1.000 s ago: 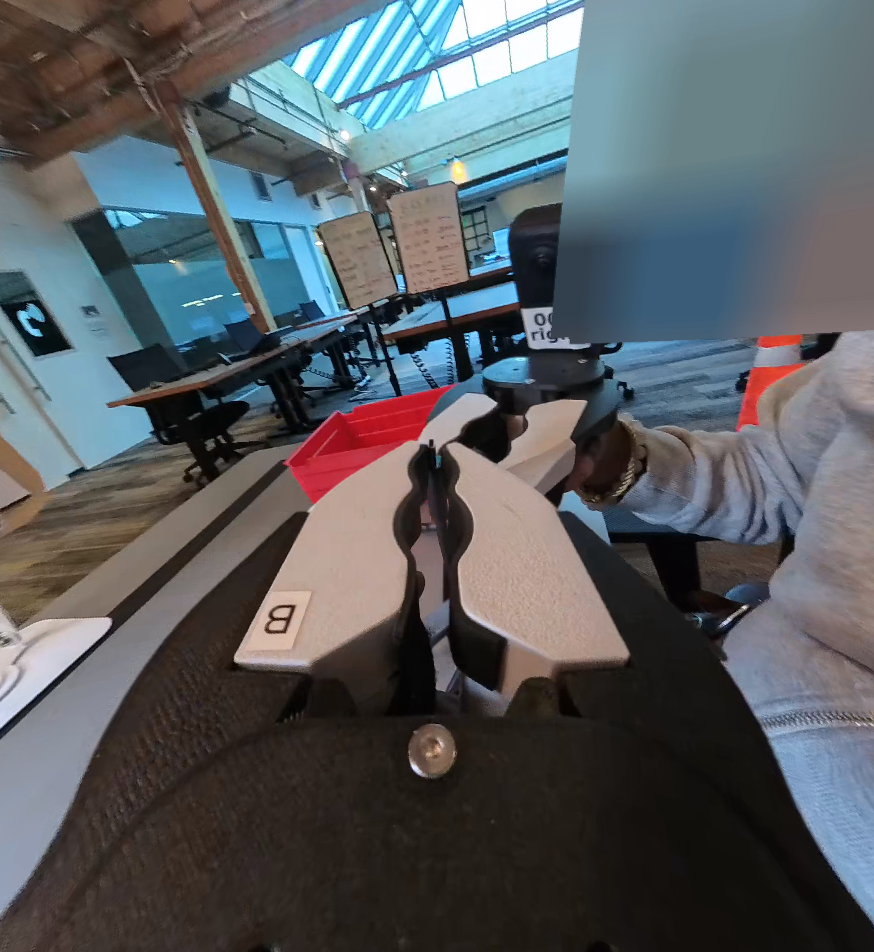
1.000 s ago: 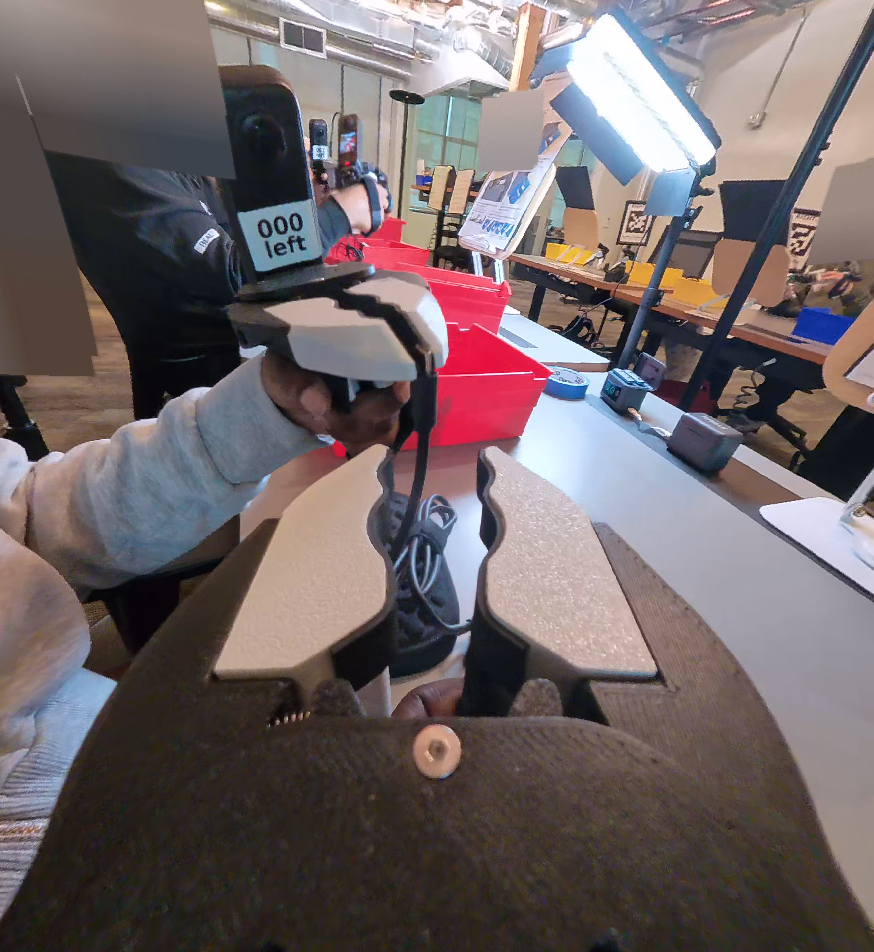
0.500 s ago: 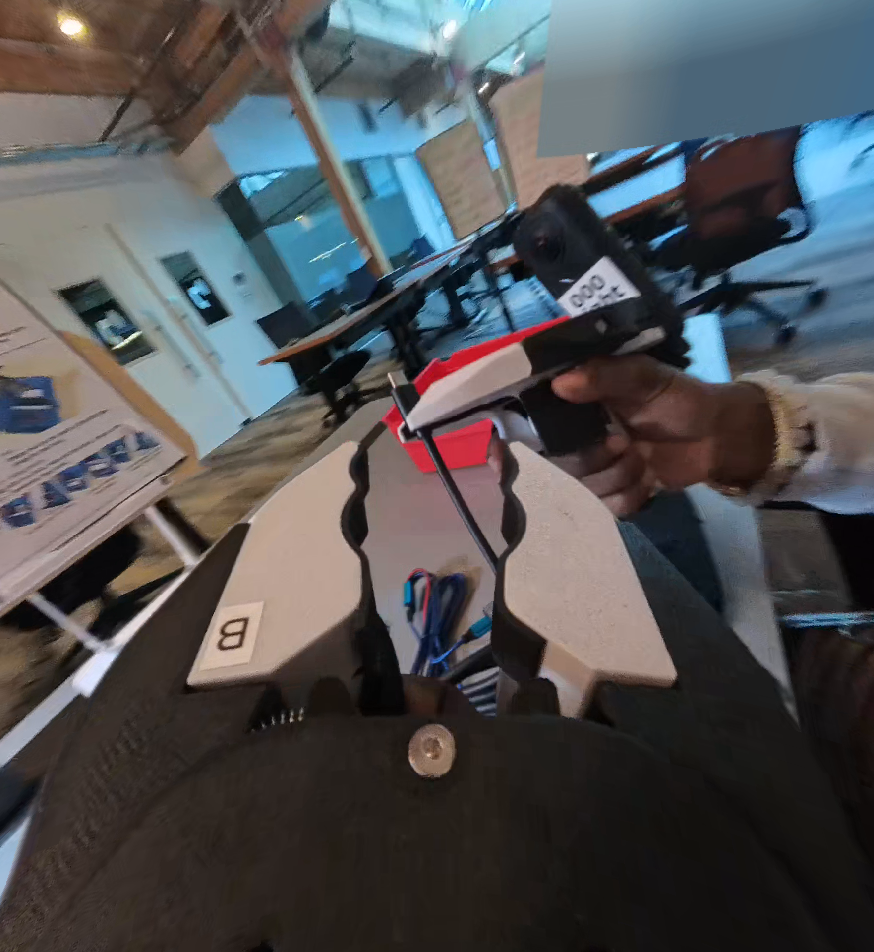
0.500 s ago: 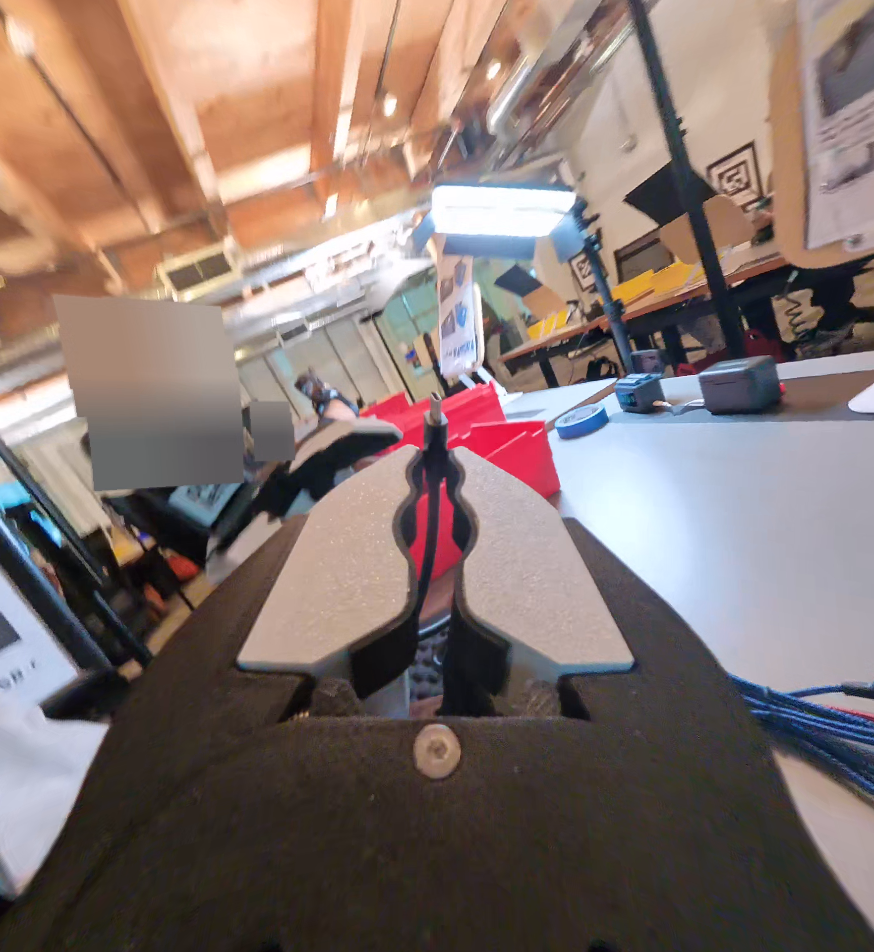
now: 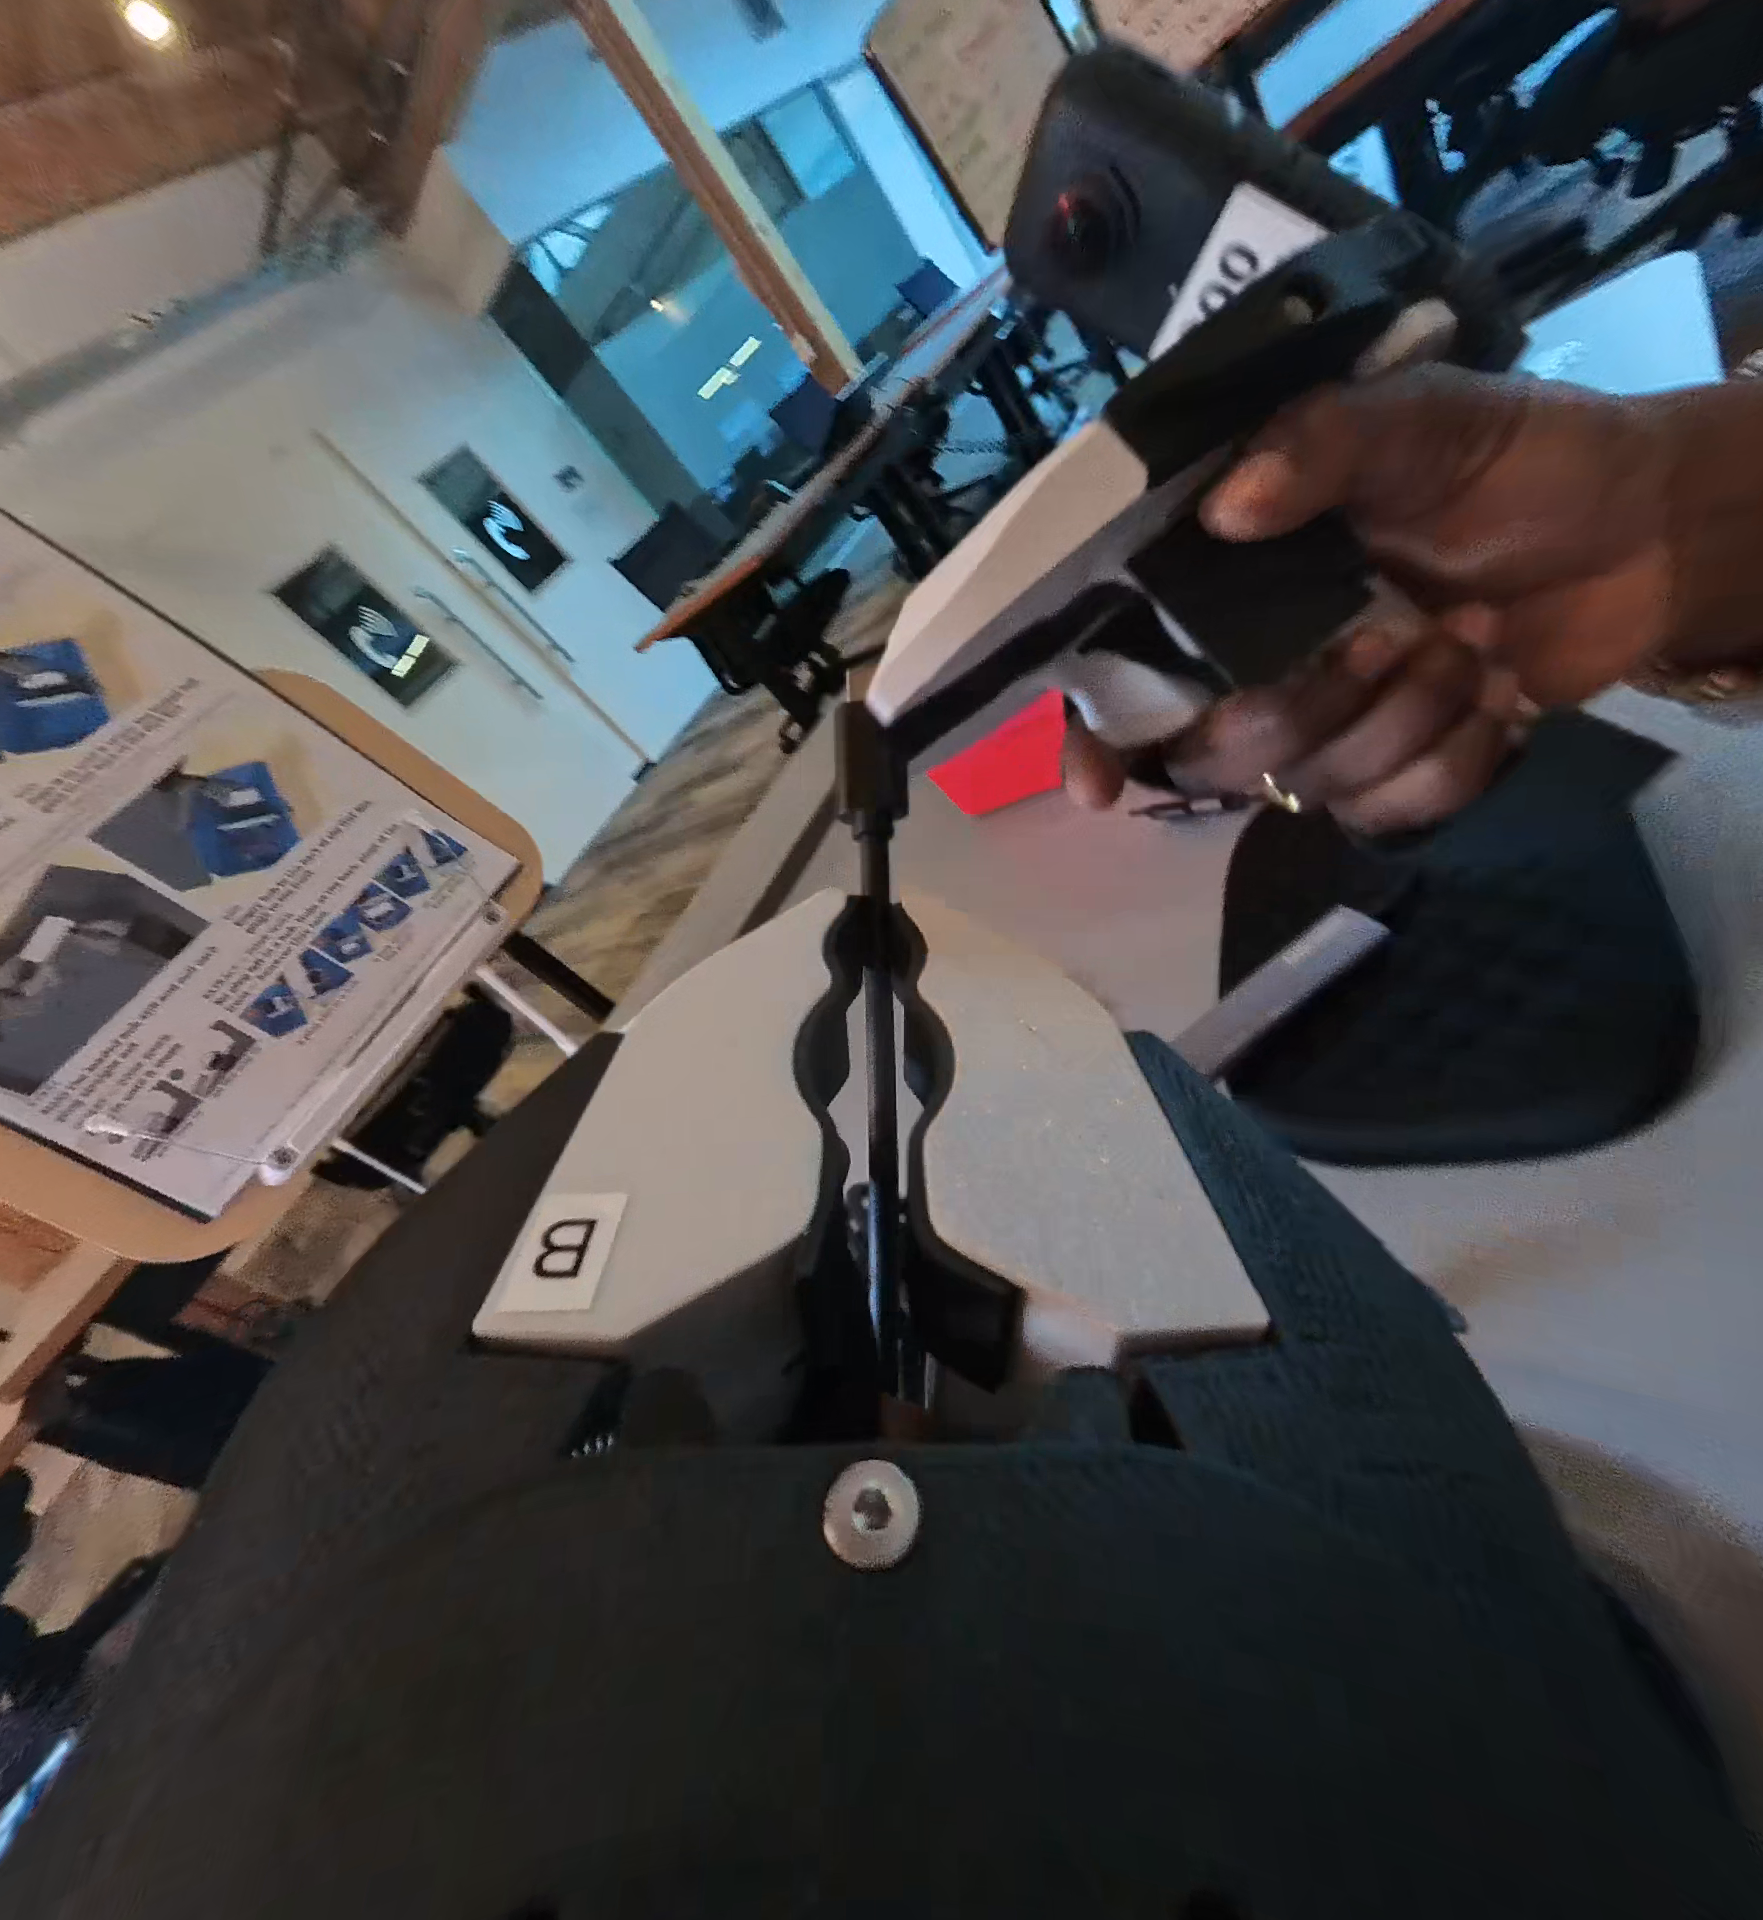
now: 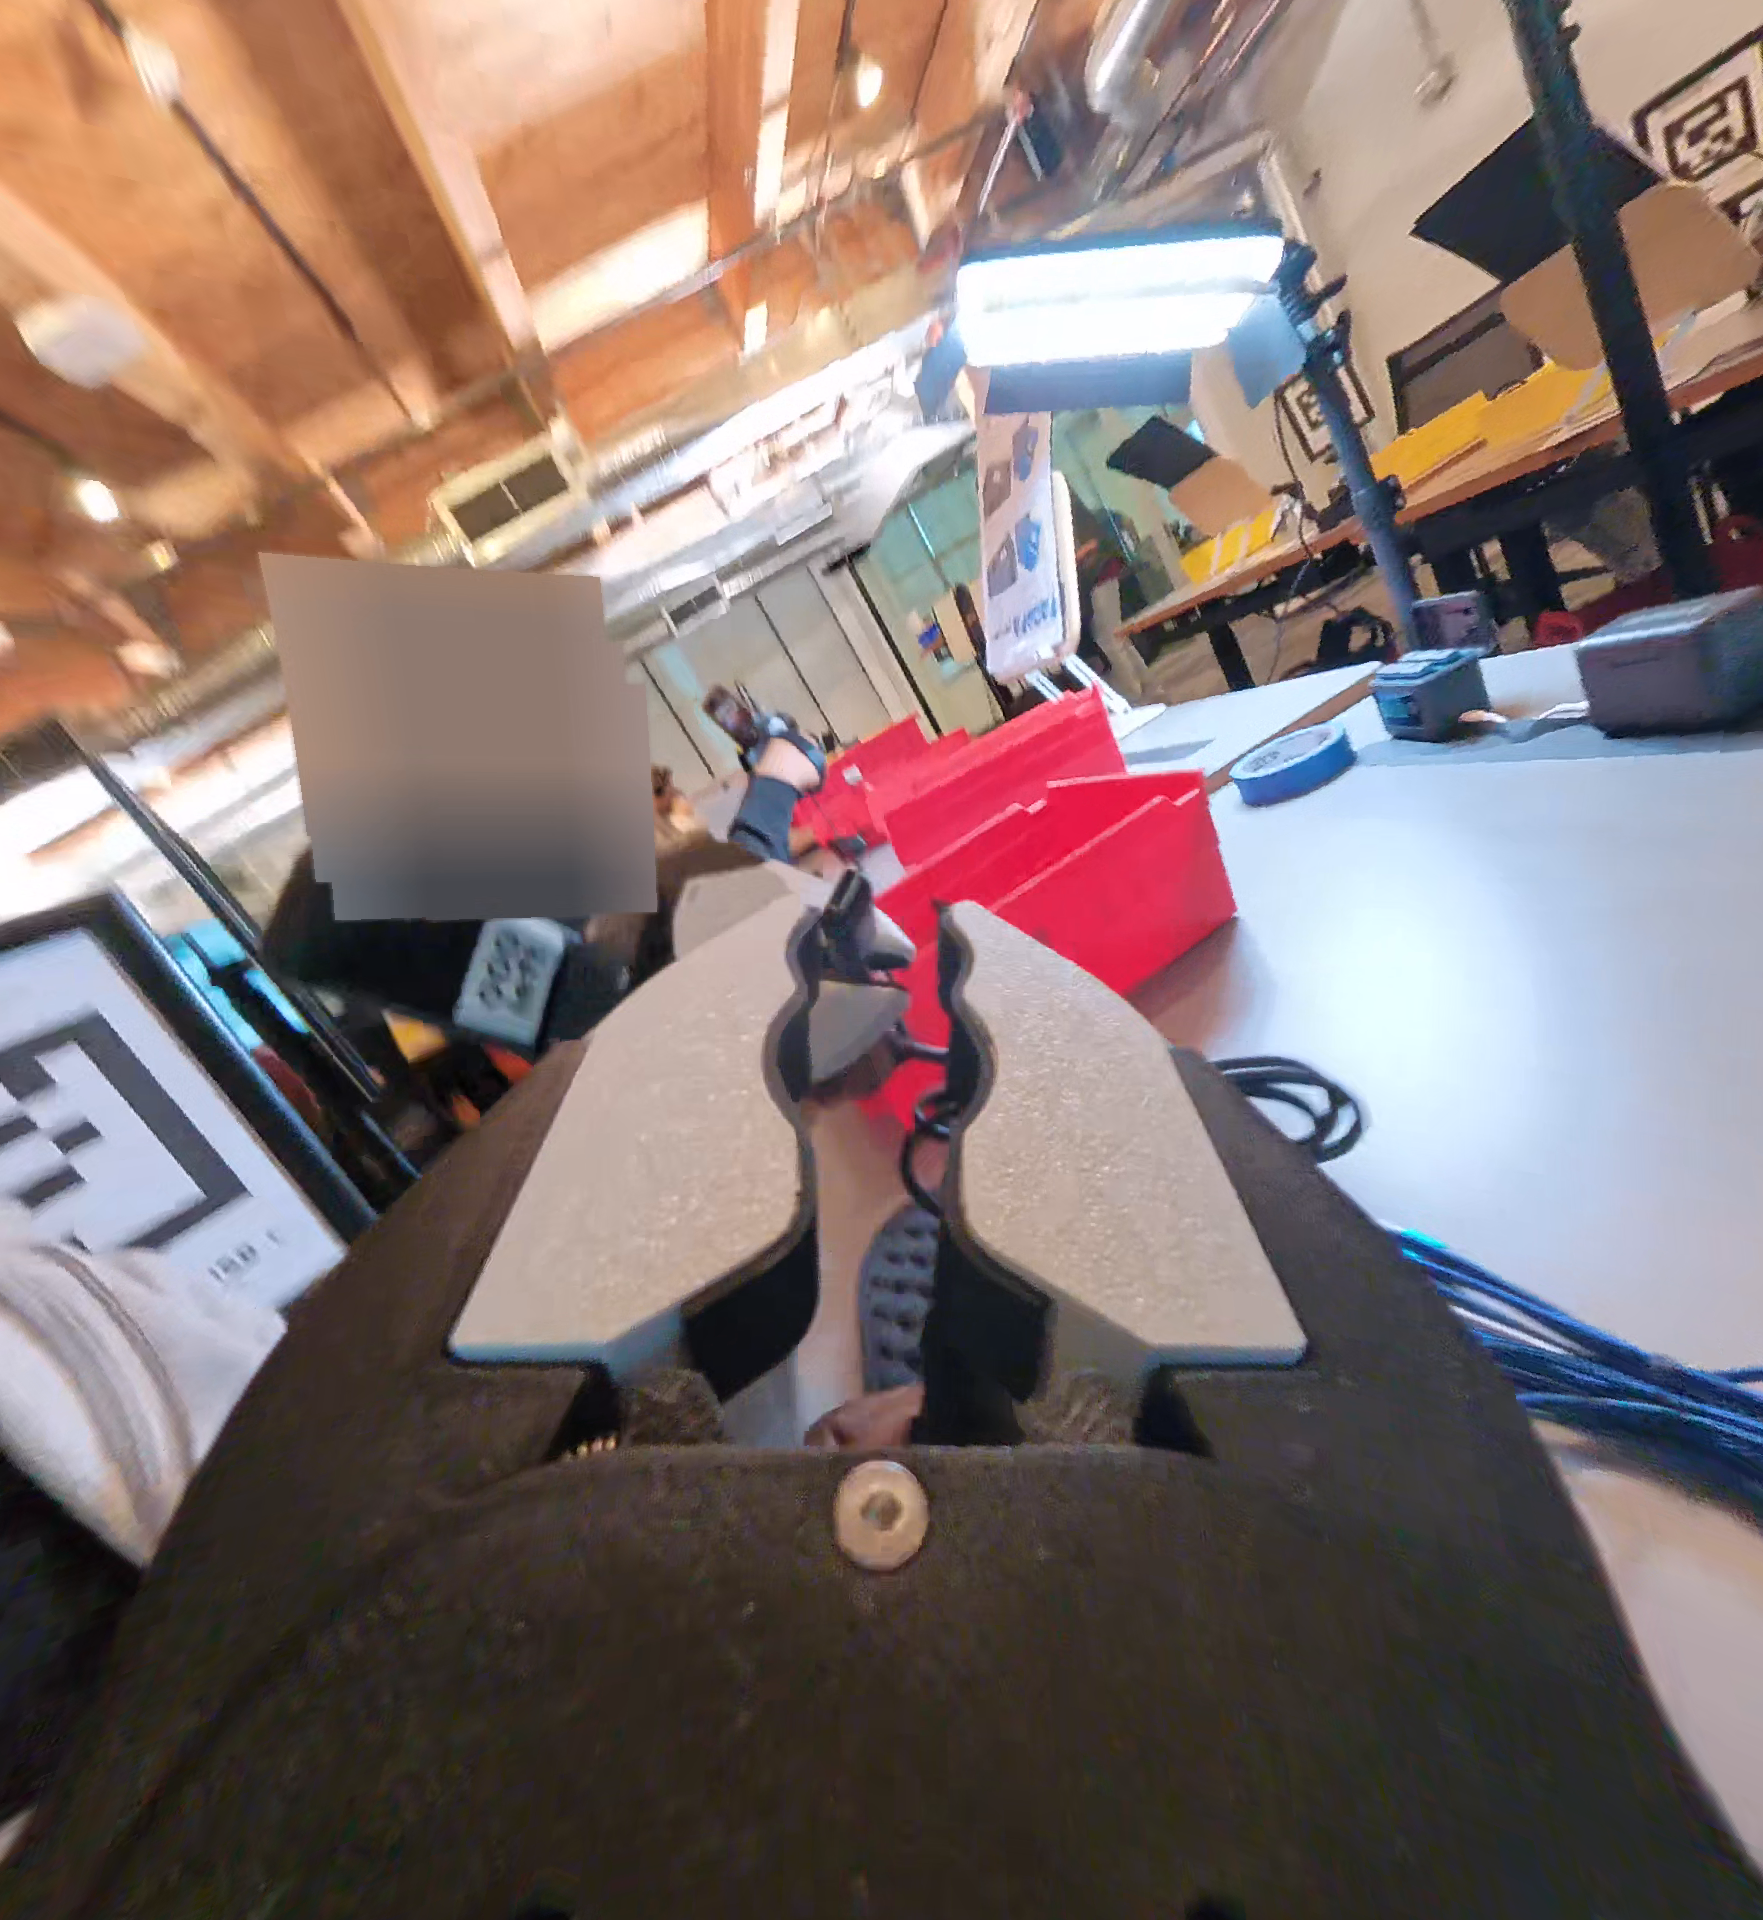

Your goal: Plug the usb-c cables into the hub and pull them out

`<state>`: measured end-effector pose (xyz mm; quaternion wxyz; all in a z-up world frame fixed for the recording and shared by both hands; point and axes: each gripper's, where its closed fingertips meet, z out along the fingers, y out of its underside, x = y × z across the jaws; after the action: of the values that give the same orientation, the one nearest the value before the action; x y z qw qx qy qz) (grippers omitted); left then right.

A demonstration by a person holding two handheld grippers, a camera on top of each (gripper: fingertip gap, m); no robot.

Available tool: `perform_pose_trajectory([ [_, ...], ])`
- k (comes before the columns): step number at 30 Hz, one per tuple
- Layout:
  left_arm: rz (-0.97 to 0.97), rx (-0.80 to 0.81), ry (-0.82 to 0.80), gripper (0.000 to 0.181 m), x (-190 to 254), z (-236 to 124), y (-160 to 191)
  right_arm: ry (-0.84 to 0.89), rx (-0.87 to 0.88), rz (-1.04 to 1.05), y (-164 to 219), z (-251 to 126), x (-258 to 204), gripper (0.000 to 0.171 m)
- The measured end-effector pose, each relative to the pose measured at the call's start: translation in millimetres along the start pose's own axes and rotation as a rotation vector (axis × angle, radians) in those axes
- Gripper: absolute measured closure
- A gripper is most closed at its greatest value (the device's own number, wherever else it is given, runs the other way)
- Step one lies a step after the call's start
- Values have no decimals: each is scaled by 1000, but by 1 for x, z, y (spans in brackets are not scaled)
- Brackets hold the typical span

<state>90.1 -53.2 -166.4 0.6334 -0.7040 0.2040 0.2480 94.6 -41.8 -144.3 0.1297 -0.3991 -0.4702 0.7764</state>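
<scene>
Blue cables [image 6: 1635, 1382] in right view only

We note white letter sticker [image 5: 565, 1262] on left tool [image 5: 872, 925] finger; white label [image 5: 1235, 275] on black camera [image 5: 1095, 197]; printed poster [image 5: 160, 914], small print blurred.

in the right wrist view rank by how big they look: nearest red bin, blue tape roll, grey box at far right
1. nearest red bin, clearly largest.
2. grey box.
3. blue tape roll, smallest.
The bin sits closer to the camera, so true sizes stay unsure.
</scene>
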Motion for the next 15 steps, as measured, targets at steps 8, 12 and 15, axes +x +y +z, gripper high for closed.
perform_pose_trajectory([
  [8, 59, -88, 155, 176, 8, -23, 20, -30, -288, -135, 28, -7, -6, 147],
  [12, 114, -121, 176, 175, 16, -19, 24, -18, -339, -68, 41, -2, -6, 145],
  [15, 150, -152, 201, 176, 24, -16, 28, -41, -304, 12, 39, 1, -7, 147],
])
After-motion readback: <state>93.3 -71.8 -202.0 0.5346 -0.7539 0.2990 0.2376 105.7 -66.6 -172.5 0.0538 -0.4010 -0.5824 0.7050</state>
